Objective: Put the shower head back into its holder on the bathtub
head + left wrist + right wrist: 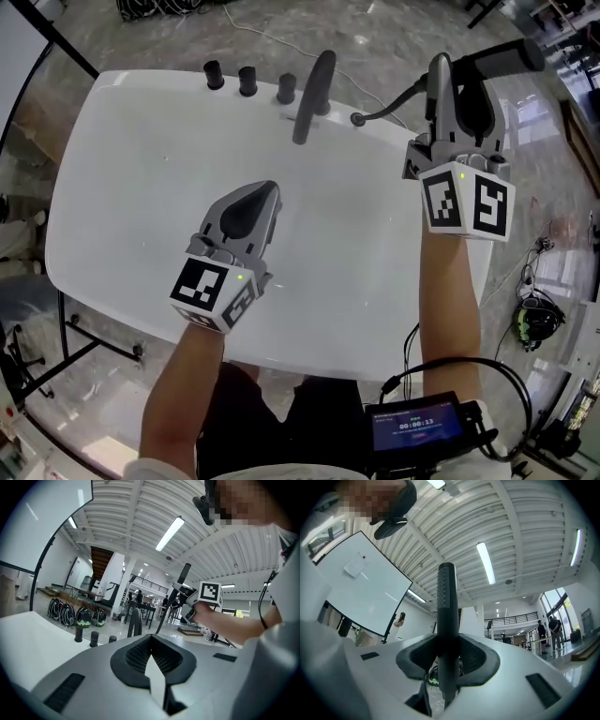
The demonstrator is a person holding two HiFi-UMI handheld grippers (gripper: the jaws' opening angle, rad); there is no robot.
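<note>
Pinching a slim dark shower head (446, 597), the right hand-held gripper (447, 656) hides its lower end; left hand-held gripper (151, 641) pressed together over the glossy white tub (112, 187).

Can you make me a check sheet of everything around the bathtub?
Surface: white bathtub, nothing seen lying in it.
Job's things: shower head off the tub; its hose runs to the rim.
Clutter: nothing seen; only three knobs and a spout.
Grippers: left tool shut, empty; right tool shut on the shower head.
Cables: black cable near the person; more on the floor.
Surroundings: grey stone floor, big hall.
</note>
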